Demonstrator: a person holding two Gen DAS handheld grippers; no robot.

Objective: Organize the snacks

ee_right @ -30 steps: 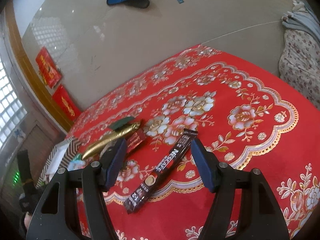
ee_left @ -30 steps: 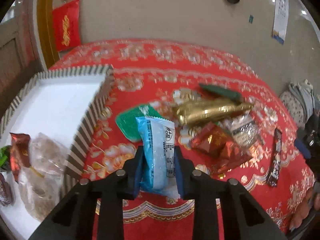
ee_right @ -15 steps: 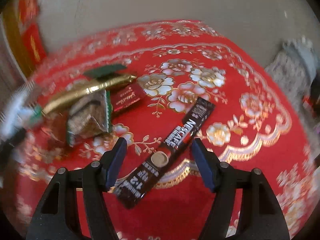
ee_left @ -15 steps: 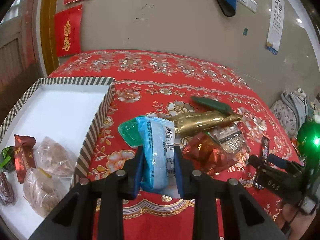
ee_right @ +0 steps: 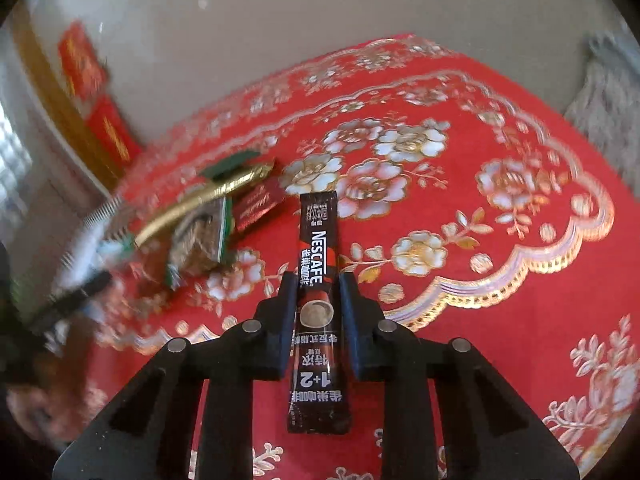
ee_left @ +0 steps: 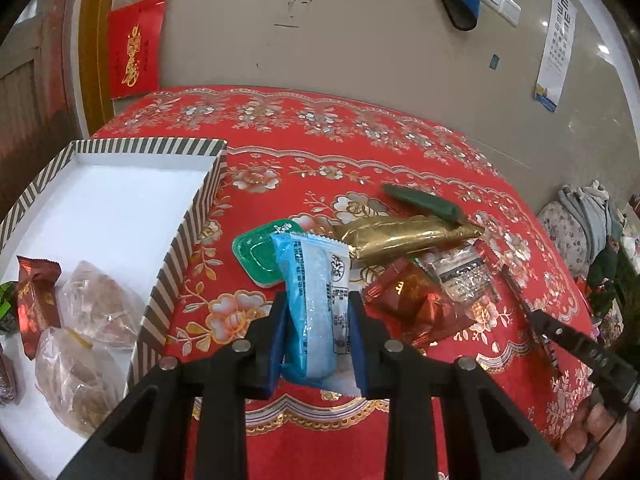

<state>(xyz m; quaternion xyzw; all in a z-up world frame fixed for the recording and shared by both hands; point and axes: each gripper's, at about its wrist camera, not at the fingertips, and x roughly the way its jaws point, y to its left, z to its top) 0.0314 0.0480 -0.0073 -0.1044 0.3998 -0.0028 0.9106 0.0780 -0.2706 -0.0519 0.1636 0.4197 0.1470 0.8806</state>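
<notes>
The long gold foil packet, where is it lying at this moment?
In the left wrist view the long gold foil packet lies on the red flowered tablecloth, right of the striped box, in front of a dark green packet.

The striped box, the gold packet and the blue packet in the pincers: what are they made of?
Striped box: looks like cardboard, matte, with thin stiff walls and a plain white inside. Gold packet: probably metallic foil or foil-coated plastic, since it is shiny and creased. Blue packet, gripped by the left gripper: seems to be glossy plastic film, with a crimped zigzag top edge and printed text.
</notes>
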